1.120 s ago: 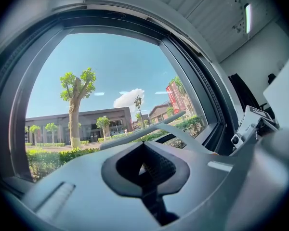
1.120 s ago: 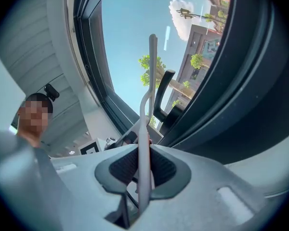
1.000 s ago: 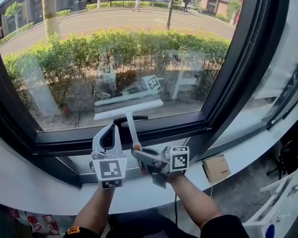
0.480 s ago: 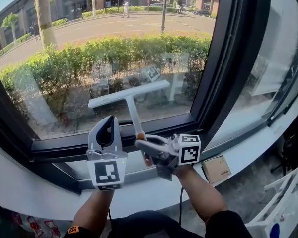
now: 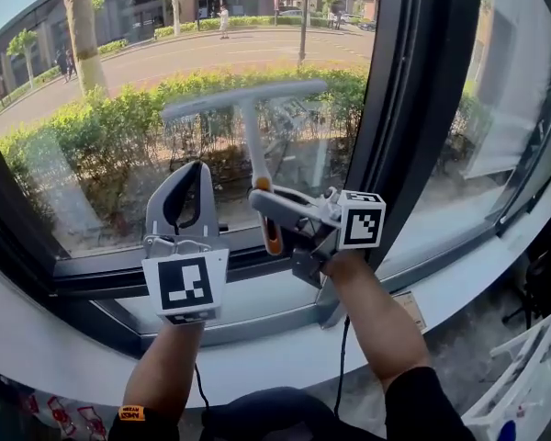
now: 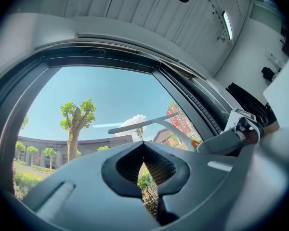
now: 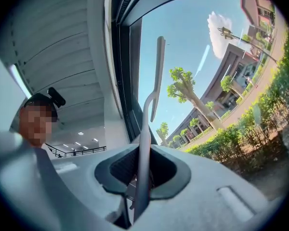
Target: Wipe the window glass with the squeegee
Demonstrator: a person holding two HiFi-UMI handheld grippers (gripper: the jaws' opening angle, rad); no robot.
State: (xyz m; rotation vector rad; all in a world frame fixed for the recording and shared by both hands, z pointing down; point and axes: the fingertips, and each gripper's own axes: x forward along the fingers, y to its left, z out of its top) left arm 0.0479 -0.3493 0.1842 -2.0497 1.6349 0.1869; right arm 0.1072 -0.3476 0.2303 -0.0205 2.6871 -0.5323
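The squeegee has a long grey blade (image 5: 243, 97) lying across the window glass (image 5: 101, 145), with its grey handle (image 5: 255, 150) running down to an orange end. My right gripper (image 5: 260, 200) is shut on that handle. In the right gripper view the handle (image 7: 143, 143) passes up between the jaws to the blade (image 7: 157, 76). My left gripper (image 5: 195, 166) points upward just left of the handle, shut with nothing in it. In the left gripper view its jaws meet at the tips, and the squeegee (image 6: 144, 125) shows beyond them against the sky.
A thick dark window frame (image 5: 413, 108) stands right of the pane, with a second pane beyond it. The dark lower frame rail (image 5: 92, 278) and a white sill (image 5: 257, 366) run below. A cardboard box (image 5: 410, 306) lies on the floor at the right. Hedges and a road are outside.
The squeegee has gone up the glass from near the bottom rail to about mid-pane, held by my right gripper. My left gripper rose alongside it.
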